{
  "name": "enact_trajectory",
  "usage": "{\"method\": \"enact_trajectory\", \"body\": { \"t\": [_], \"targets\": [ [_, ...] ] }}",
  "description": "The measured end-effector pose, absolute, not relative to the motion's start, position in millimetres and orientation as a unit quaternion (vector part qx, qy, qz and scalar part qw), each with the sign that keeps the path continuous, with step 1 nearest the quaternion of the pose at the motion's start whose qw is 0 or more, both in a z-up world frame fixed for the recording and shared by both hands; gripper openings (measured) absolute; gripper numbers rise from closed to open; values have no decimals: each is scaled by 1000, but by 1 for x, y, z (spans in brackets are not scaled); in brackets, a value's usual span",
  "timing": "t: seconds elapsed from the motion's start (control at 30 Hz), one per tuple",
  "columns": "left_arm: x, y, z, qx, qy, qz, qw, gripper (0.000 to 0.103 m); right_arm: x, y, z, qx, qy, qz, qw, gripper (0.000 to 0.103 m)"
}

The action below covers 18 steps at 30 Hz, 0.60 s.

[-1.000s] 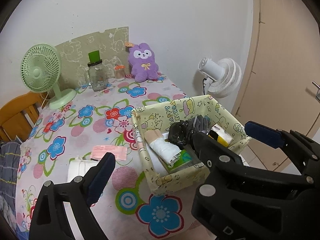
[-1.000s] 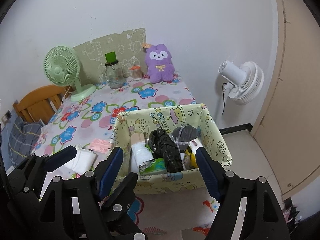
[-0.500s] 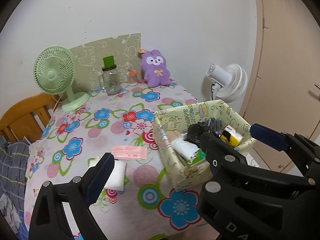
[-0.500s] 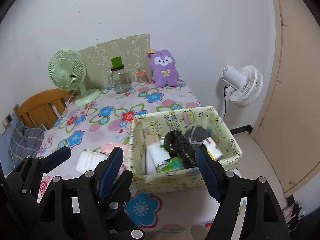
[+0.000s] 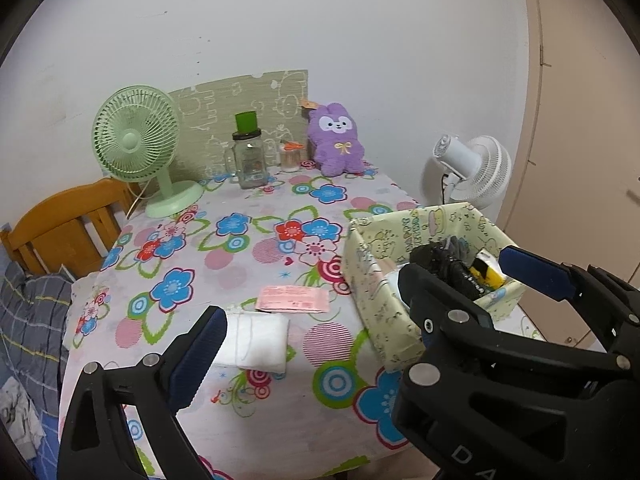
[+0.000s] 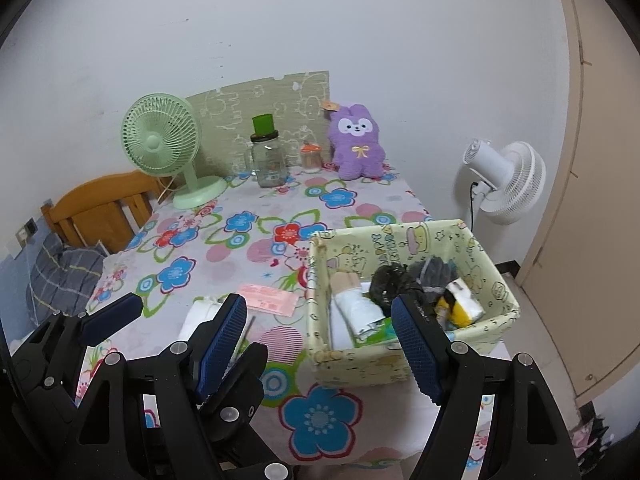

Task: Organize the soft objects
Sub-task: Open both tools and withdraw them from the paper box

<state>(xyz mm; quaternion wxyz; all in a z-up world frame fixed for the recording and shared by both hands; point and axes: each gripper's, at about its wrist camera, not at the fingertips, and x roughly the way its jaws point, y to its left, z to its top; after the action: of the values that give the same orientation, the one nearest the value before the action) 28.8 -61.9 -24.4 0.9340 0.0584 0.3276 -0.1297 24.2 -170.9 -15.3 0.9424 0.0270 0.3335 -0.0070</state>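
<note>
A yellow cartoon-print fabric basket stands at the table's near right corner, also in the left wrist view. It holds a white roll, a black bundle, a grey cloth and a yellow-white pack. A folded white cloth and a pink packet lie left of it. A purple plush sits at the back. My left gripper is open and empty above the near table edge. My right gripper is open and empty in front of the basket.
A green desk fan, a glass jar with a green lid and a small jar stand at the back of the flowered tablecloth. A white floor fan stands right of the table. A wooden chair is at left.
Both grippers have pulled back and up from the table, so the basket and cloth look smaller and farther. Both stay open and empty.
</note>
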Motion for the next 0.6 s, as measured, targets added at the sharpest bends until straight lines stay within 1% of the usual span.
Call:
{"method": "enact_trajectory", "body": {
  "t": [0.2,0.27,0.33,0.6],
  "targets": [
    [33,-48,-30,53,331,-122,934,101,30,-159,-22,28,332,3,943,79],
    [34,-44,-31,51,332,-119,934,101,32,-155,-24,28,332,4,943,83],
    [37,-39,-33,49,335,-115,934,102,34,-151,-26,27,330,5,944,84],
    [46,-21,-40,44,345,-102,932,102,45,-133,-33,16,332,18,943,85]
  ]
}}
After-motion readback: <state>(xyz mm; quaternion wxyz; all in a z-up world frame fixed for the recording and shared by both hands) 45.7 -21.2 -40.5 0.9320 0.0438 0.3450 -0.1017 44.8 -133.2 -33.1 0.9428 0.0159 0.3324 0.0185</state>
